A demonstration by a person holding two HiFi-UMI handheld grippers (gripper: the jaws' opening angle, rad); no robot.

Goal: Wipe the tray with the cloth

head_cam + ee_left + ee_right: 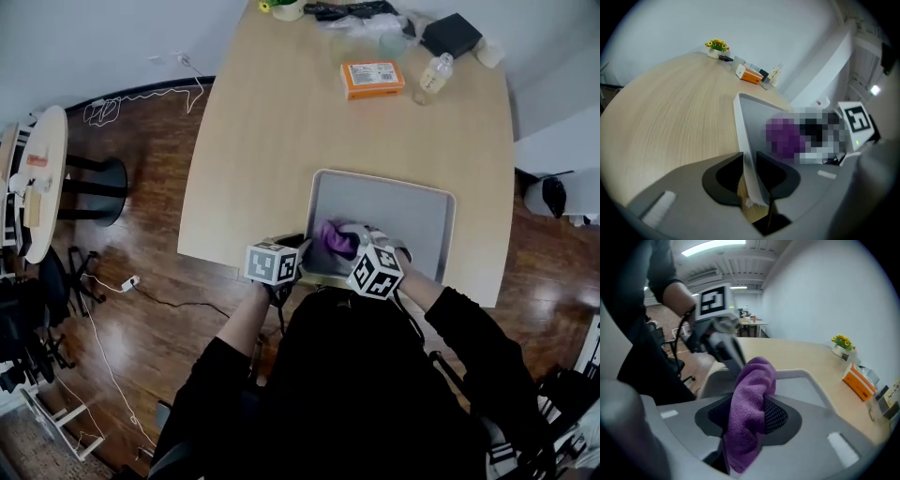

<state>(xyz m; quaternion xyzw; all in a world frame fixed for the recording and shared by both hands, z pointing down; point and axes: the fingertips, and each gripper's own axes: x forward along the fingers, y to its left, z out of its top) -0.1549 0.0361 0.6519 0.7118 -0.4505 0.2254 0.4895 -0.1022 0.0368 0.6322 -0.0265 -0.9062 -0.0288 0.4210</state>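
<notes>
A grey metal tray (427, 211) lies at the near edge of the wooden table. My left gripper (292, 251) is shut on the tray's near left rim (740, 123), which runs up between its jaws. The purple cloth (752, 401) is bunched between the jaws of my right gripper (354, 246), which is shut on it. In the head view the cloth (335, 236) rests over the tray's near left part, close to the left gripper. In the left gripper view the cloth (783, 136) shows as a purple patch over the tray floor.
At the table's far end stand an orange box (372, 78), a small bottle (434, 73), a black box (451, 35) and a pot of yellow flowers (716, 46). A round side table (37, 178) and cables are on the wooden floor to the left.
</notes>
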